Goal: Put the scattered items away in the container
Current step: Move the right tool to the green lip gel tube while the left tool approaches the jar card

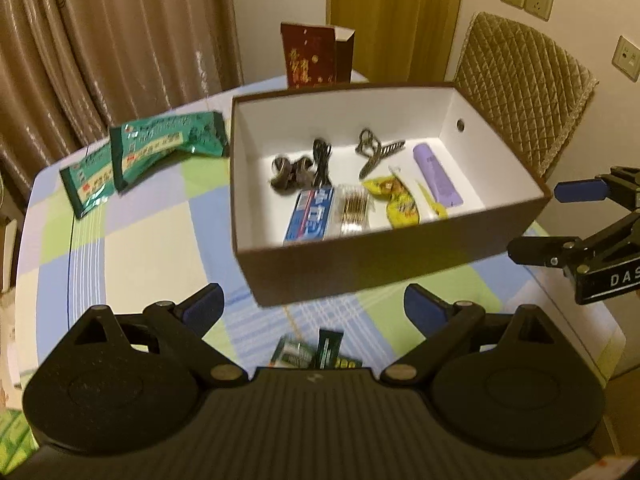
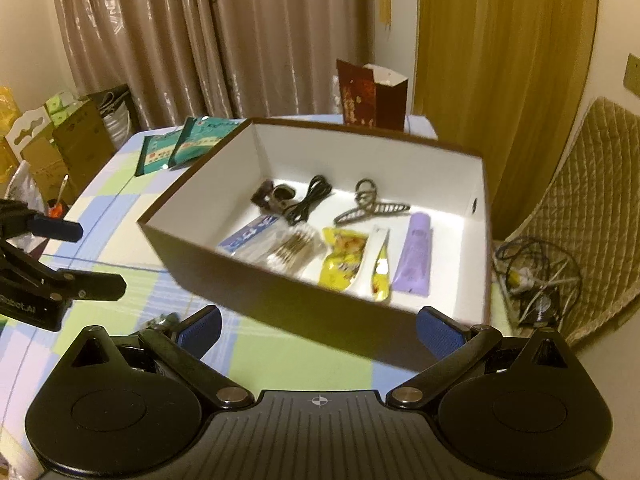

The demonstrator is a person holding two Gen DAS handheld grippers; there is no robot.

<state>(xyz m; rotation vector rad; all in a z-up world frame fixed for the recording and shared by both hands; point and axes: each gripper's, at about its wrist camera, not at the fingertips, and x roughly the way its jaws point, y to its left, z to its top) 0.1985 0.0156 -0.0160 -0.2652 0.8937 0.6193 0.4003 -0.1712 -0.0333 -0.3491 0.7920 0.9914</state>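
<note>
A brown box (image 1: 360, 268) (image 2: 280, 304) with white inside sits on the checked tablecloth. It holds a toothpaste tube (image 1: 310, 216), cotton swabs (image 1: 352, 210), a yellow packet (image 1: 396, 200), a purple tube (image 1: 438, 180) (image 2: 416, 256), a hair claw (image 1: 376, 150) (image 2: 370, 202), a black cable (image 1: 322, 162) and a dark hair tie (image 1: 290, 170). Two green packets (image 1: 160, 152) (image 2: 180, 146) lie left of the box. A small green item (image 1: 316, 352) lies just under my left gripper (image 1: 314, 310), which is open and empty. My right gripper (image 2: 318, 332) is open before the box's near wall.
A dark red gift bag (image 1: 316, 56) (image 2: 370, 94) stands behind the box. A quilted chair back (image 1: 524, 92) is at the right, with tangled cables (image 2: 532, 276) on its seat. Cardboard boxes (image 2: 60, 148) stand beyond the table's left edge. Curtains hang behind.
</note>
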